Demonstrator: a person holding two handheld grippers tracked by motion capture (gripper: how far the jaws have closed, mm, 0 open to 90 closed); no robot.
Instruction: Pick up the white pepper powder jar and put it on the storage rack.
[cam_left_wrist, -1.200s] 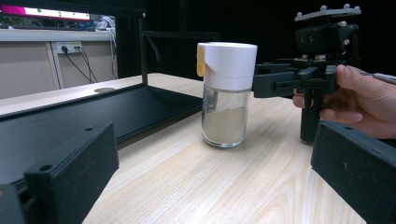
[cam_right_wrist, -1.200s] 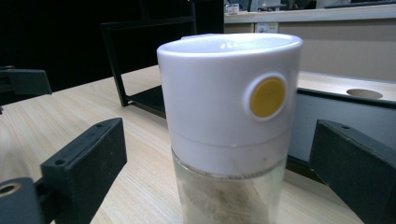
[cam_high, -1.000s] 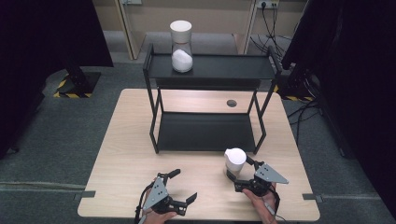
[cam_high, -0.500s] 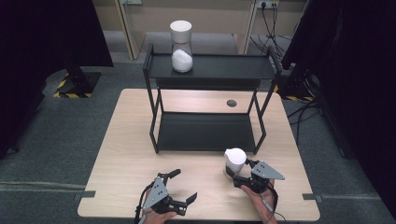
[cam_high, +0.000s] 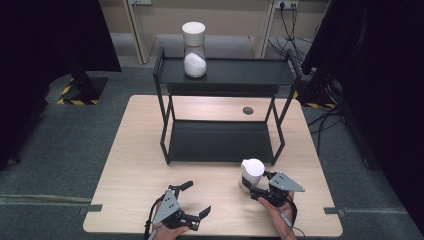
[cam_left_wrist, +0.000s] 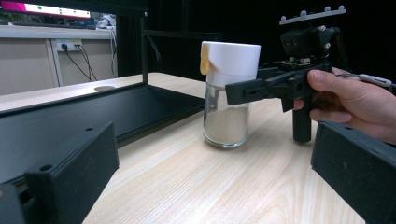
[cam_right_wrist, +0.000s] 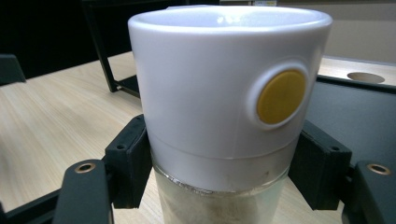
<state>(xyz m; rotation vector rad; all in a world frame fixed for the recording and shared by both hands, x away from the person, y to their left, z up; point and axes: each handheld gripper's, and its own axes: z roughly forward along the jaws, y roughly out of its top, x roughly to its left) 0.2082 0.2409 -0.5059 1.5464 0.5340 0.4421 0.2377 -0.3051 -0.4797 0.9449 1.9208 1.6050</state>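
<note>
A glass jar (cam_high: 252, 171) with a white lid, a yellow button and beige powder stands upright on the wooden table (cam_high: 135, 165), in front of the black rack's right leg. My right gripper (cam_high: 248, 188) is shut on it. Its jaws have just been closing, and both pads (cam_right_wrist: 130, 163) press the jar (cam_right_wrist: 224, 93) just below the lid. The left gripper view shows that jar (cam_left_wrist: 231, 58) with the right gripper (cam_left_wrist: 233, 92) level around its glass. My left gripper (cam_high: 196, 198) sits at the table's front left, open with nothing between its jaws (cam_left_wrist: 212, 177).
A black two-level rack (cam_high: 220, 140) fills the table's middle and back. A second white-lidded jar (cam_high: 194, 50) with white contents stands on its top shelf. A round hole (cam_high: 247, 110) lies in the tabletop behind the rack. Dark curtains flank the table.
The right gripper's jaws have come together onto the jar beneath its lid. The jar and the left gripper have stayed where they were.
</note>
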